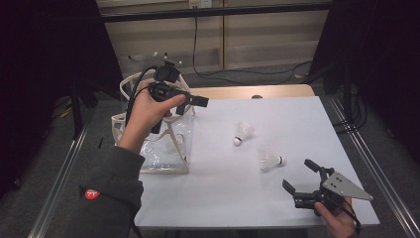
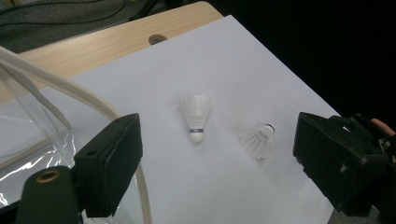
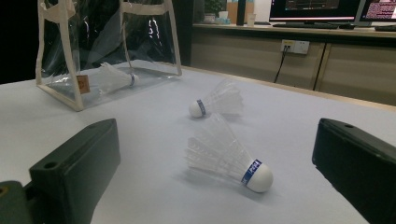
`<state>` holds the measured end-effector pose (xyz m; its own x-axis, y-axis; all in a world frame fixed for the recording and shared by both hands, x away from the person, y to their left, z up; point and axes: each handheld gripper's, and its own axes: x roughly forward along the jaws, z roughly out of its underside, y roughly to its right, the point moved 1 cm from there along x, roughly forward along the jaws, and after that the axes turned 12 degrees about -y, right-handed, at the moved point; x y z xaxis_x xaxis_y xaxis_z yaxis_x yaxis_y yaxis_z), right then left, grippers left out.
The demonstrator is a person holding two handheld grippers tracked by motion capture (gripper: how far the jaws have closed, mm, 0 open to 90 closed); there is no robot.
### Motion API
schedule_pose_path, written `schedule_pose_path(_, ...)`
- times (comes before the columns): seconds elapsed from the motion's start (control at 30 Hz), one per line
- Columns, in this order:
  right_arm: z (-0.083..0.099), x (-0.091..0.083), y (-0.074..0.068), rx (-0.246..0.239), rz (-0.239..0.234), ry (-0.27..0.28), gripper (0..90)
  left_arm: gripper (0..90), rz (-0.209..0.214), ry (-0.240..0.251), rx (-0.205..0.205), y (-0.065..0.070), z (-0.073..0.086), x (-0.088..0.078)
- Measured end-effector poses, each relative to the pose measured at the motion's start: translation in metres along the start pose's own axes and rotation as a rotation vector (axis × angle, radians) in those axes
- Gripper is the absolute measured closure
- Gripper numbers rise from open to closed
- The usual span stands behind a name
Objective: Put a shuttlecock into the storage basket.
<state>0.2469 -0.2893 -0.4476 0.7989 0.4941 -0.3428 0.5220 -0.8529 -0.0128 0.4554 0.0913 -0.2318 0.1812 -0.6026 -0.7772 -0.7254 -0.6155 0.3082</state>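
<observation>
A big white sheet (image 1: pixel 223 188) covers a wooden table (image 1: pixel 247 91) in a dark room. Two shuttlecocks lie on it, one (image 1: pixel 270 160) just in front of the right gripper (image 1: pixel 303 176), one (image 1: pixel 243 132) farther off. The left gripper (image 1: pixel 193 103) hangs above the clear bag (image 1: pixel 163 148), which holds a third shuttlecock (image 3: pixel 112 78). Both grippers' jaws are wide apart, holding nothing.

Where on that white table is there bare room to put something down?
The white table is bare along its near edge, between the clear bag and the right hand-held gripper, and at its far right corner. It is crowded mid-table, where two shuttlecocks lie.
</observation>
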Motion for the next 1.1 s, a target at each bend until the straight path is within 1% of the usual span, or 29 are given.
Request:
schedule_pose_path(0.2,0.000,0.000,0.000,-0.003,0.000,-0.003,0.8,15.3,0.013,0.003,0.008,0.004,0.002,0.003)
schedule_pose_path(0.33,0.001,0.000,0.001,0.004,0.000,-0.005,0.8,15.0,0.016,0.003,0.016,0.005,0.002,0.006)
schedule_pose_path(0.4,0.000,0.000,0.002,0.000,0.001,-0.001,0.8,14.9,0.021,0.008,0.014,0.007,0.003,0.007)
schedule_pose_path(0.47,0.000,0.000,0.001,0.000,-0.001,-0.001,0.8,14.8,0.025,0.005,0.016,0.009,0.003,0.010)
schedule_pose_path(0.5,0.000,0.000,0.001,-0.007,0.001,-0.004,0.8,14.8,0.025,0.000,0.025,0.009,0.004,0.011)
schedule_pose_path(0.73,0.000,-0.002,0.000,0.001,0.004,0.000,0.8,14.4,0.040,-0.009,0.041,0.016,0.004,0.019)
schedule_pose_path(0.8,0.000,-0.002,0.000,0.003,0.005,0.003,0.8,14.3,0.043,-0.004,0.038,0.017,0.004,0.021)
schedule_pose_path(1.0,0.000,-0.001,0.000,0.000,0.005,0.002,0.9,14.1,0.050,-0.021,0.054,0.021,0.004,0.029)
schedule_pose_path(1.1,0.000,-0.002,0.000,0.000,0.003,0.006,0.9,13.7,0.058,-0.018,0.050,0.022,0.005,0.032)
